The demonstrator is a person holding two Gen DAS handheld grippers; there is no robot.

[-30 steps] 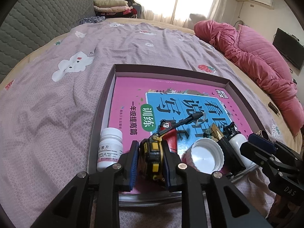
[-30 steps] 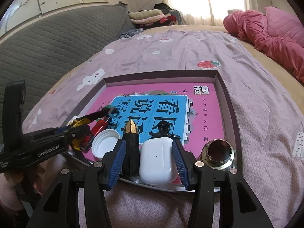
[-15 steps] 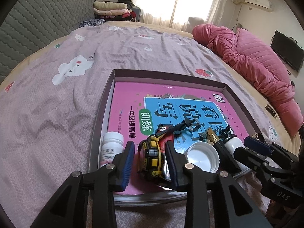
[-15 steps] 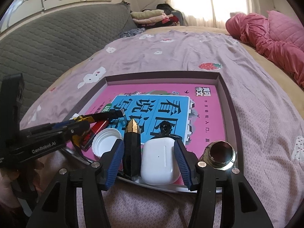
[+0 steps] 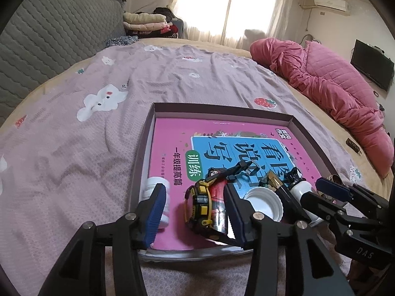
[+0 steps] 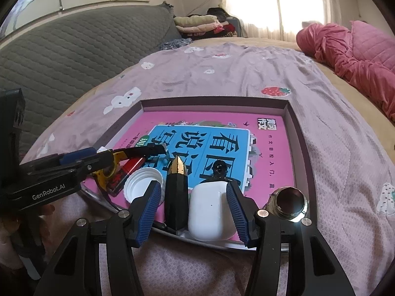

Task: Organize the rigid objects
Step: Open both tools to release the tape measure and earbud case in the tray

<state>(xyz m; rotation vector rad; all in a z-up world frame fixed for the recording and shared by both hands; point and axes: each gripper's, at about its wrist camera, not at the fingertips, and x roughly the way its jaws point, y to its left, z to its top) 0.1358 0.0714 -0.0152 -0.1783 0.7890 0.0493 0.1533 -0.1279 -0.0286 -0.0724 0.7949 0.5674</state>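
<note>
Tape measure (image 5: pixel 201 206): yellow-black, on edge at the tray's (image 5: pixel 222 109) near end, its strap reaching toward the far right.
Left gripper (image 5: pixel 195 213): jaws just opening, spread, clear of it.
Right gripper (image 6: pixel 193 208): jaws spread around black pen-like case (image 6: pixel 175 197) and white earbud case (image 6: pixel 209 212).
Neighbours: white cap (image 5: pixel 264 203), pill bottle (image 5: pixel 158 192) half hidden.

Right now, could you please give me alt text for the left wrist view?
The open left gripper straddles a yellow-and-black watch lying on a pink book in a shallow box on a bed, pads clear of it. A white cap lies beside it.
</note>
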